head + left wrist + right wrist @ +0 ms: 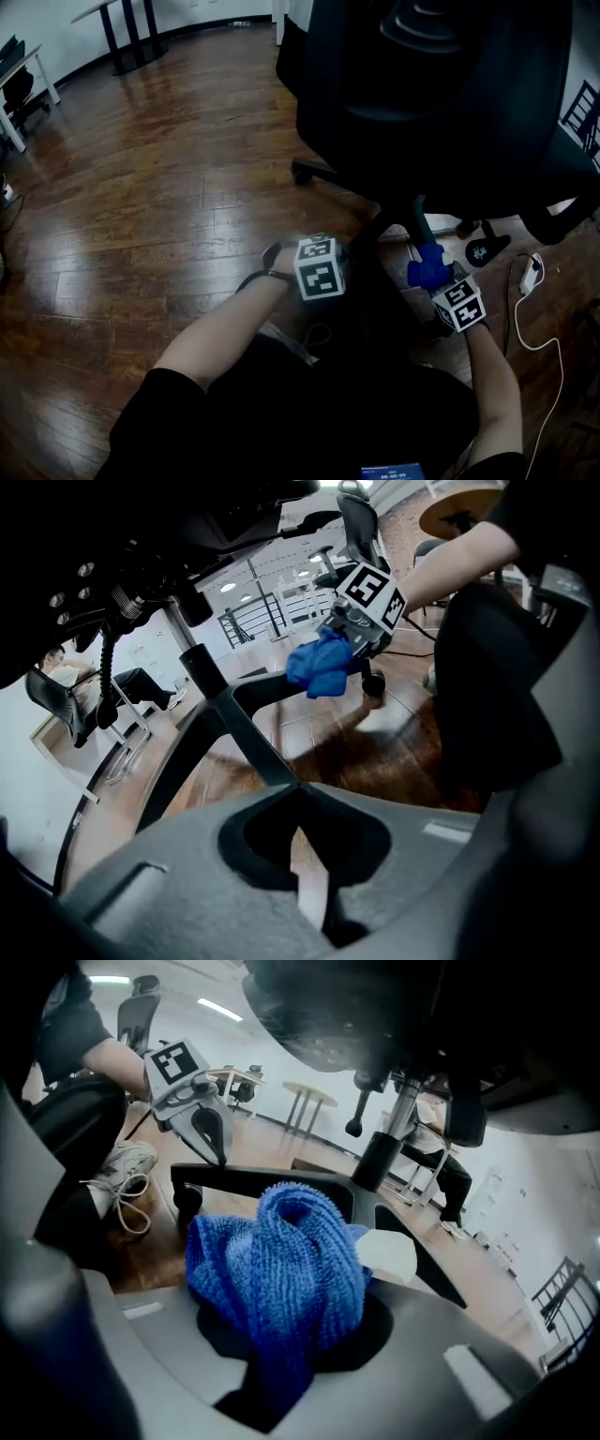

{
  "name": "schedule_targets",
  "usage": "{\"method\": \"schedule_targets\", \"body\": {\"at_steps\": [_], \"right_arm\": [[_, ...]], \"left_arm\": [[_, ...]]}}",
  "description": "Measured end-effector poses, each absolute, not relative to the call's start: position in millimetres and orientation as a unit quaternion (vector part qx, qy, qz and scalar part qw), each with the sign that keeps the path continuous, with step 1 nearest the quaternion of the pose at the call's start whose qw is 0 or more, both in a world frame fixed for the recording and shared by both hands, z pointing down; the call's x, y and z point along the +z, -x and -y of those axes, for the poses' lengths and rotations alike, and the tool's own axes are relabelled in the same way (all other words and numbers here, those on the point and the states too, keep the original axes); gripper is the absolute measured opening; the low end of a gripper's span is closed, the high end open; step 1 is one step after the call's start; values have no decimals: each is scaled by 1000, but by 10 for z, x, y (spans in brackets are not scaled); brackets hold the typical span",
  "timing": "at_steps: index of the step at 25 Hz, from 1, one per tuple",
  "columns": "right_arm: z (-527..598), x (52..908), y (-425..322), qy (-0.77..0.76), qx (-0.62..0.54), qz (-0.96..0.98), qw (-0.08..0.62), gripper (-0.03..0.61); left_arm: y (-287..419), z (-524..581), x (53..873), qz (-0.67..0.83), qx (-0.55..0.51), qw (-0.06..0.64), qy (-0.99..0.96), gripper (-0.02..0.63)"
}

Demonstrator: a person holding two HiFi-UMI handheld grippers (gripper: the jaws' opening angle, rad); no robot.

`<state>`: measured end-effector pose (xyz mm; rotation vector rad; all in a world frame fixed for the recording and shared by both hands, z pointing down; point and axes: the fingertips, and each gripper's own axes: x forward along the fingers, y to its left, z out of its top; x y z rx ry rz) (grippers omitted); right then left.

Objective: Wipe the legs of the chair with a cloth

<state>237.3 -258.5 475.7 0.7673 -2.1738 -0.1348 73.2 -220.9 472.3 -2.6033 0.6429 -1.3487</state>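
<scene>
Head view shows us crouched on the wooden floor [169, 169] under the black chair [441, 94]. Our right gripper [441, 284] is clenched on a bunched blue cloth [427, 272], and the left gripper view shows that cloth lying against a chair leg [262, 682], between the central column [202, 667] and the caster [373, 682]. Our left gripper [349, 253] has its jaws pressed together with nothing between them, pointing along another leg [246, 738] towards the column. A white cable [539, 342] lies on the floor at our right.
</scene>
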Motion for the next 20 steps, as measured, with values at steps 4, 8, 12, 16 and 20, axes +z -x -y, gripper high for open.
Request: {"method": "schedule_targets", "body": {"at_steps": [4, 8, 12, 16, 20], "right_arm": [[2140, 4810, -2863, -314, 24, 879, 359, 78], [1898, 4785, -3379, -392, 79, 870, 288, 78], [2069, 4743, -3379, -416, 87, 865, 267, 80], [2458, 4641, -3004, -399, 76, 870, 281, 81], [2967, 4477, -2507, -393, 48, 873, 285, 81]], "left_arm": [[-720, 2218, 4722, -216, -449, 73, 864, 2], [-720, 2207, 4726, -211, -450, 73, 865, 0], [-713, 2223, 4701, -210, -440, 66, 870, 2], [-714, 2216, 4700, -207, -439, 62, 872, 0], [-724, 2209, 4692, -206, -439, 64, 872, 1]]}}
